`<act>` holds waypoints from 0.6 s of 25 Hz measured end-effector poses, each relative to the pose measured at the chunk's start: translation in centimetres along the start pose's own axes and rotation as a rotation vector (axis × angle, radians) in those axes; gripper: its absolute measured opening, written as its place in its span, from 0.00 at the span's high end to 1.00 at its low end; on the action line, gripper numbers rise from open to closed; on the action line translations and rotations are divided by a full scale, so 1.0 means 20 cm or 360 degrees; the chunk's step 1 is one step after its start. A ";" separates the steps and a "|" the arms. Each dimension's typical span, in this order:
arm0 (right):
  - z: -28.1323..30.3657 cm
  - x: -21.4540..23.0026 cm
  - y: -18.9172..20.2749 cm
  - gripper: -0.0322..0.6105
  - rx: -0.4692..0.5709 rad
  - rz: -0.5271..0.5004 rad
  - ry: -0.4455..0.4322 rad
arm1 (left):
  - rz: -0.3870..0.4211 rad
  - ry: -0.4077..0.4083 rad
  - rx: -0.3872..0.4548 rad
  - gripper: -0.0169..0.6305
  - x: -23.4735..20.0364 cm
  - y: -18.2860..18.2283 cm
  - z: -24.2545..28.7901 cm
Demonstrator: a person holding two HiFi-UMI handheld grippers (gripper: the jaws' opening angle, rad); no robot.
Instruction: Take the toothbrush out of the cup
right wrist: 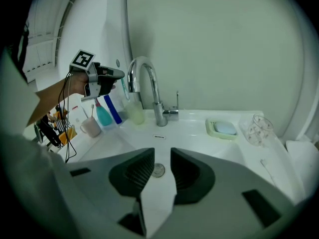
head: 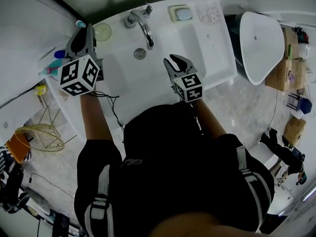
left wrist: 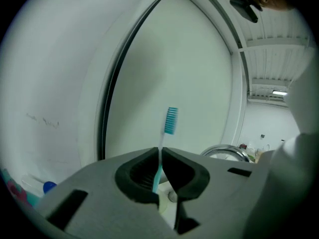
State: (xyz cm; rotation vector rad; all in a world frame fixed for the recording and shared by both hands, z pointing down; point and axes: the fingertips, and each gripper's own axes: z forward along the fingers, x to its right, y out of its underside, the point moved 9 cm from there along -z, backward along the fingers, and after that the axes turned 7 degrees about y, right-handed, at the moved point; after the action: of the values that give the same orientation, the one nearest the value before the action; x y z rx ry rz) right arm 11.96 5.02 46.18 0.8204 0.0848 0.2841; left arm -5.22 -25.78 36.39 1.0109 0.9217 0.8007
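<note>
My left gripper (left wrist: 160,159) is shut on a teal and white toothbrush (left wrist: 170,120). The thin handle is pinched between the pads and the bristle head stands upright above them, in front of the mirror. In the head view this gripper (head: 88,29) is raised over the sink's back left corner, just left of the pale green cup (head: 102,31). The right gripper view shows the same cup (right wrist: 134,112) standing by the tap, with the left gripper (right wrist: 118,75) above it. My right gripper (head: 178,62) hangs open and empty over the basin (right wrist: 162,156).
A chrome tap (head: 143,26) and the drain (head: 140,53) are in the white sink's middle. A soap dish (right wrist: 223,128) and a clear glass (right wrist: 258,128) stand at the back right. A pink mug (right wrist: 90,126) and blue and teal bottles (right wrist: 104,114) crowd the left ledge. A toilet (head: 261,43) is at right.
</note>
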 end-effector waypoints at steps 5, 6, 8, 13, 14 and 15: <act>-0.01 -0.02 -0.04 0.78 0.0023 -0.0112 -0.0140 | 0.0055 -0.0021 0.0031 0.94 0.15 -0.01 -0.18; -0.01 -0.02 -0.05 0.78 0.0028 -0.0133 -0.0169 | 0.0046 -0.0039 0.0028 0.94 0.17 0.00 -0.21; 0.01 -0.02 -0.06 0.79 0.0039 -0.0178 -0.0226 | 0.0009 -0.0095 0.0022 0.94 0.20 0.05 -0.29; 0.01 -0.06 -0.07 0.79 0.0055 -0.0267 -0.0362 | -0.0052 -0.0220 -0.0020 0.94 0.27 0.16 -0.48; 0.01 -0.07 -0.07 0.79 0.0052 -0.0287 -0.0390 | -0.0063 -0.0240 -0.0029 0.94 0.28 0.18 -0.51; 0.01 -0.08 -0.07 0.79 0.0048 -0.0305 -0.0419 | -0.0074 -0.0262 -0.0038 0.93 0.29 0.20 -0.54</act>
State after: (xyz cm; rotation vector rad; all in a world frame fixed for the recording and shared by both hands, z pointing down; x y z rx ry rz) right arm 10.69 3.48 45.30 0.8667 -0.0786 -0.0071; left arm -13.32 -15.65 36.05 1.0151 0.7902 0.6772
